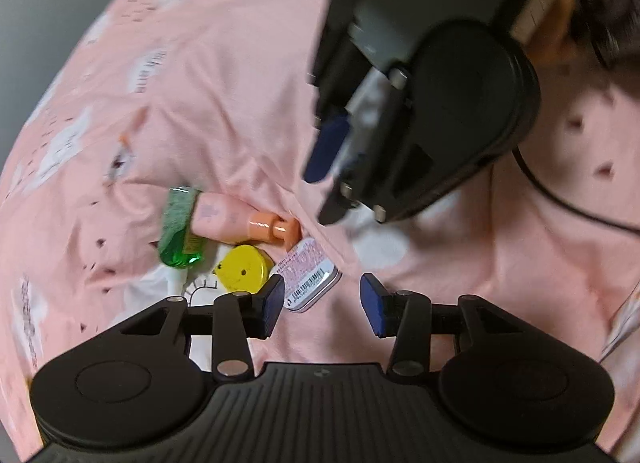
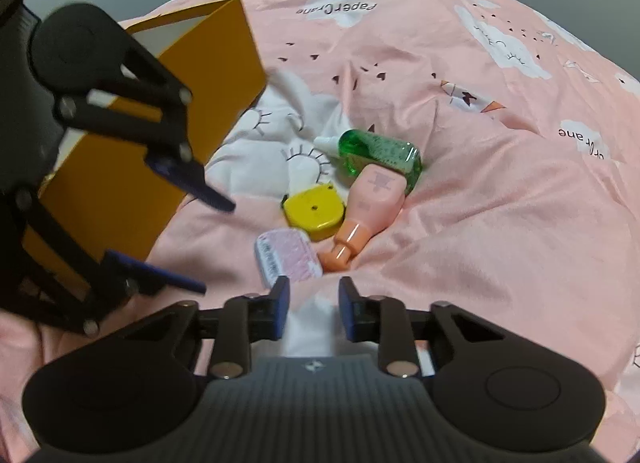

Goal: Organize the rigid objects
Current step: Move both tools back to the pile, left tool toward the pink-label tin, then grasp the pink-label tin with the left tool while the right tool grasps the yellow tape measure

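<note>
Several small items lie together on the pink bedcover: a green bottle (image 1: 178,231) (image 2: 380,155), a pink bottle with an orange cap (image 1: 232,219) (image 2: 372,199), a yellow round case (image 1: 242,269) (image 2: 314,211) and a flat pink tin (image 1: 308,275) (image 2: 286,259). My left gripper (image 1: 322,299) (image 2: 214,245) is open just right of the tin, nothing between its fingers. The right gripper (image 2: 313,303) (image 1: 326,187) points down just short of the tin. Its blue pads stand a narrow gap apart, with only cloth between them.
An open orange box (image 2: 132,167) stands on the bedcover (image 2: 500,223) left of the pile, behind the left gripper. A black cable (image 1: 560,203) trails from the right gripper. Grey floor shows beyond the bed's far edge.
</note>
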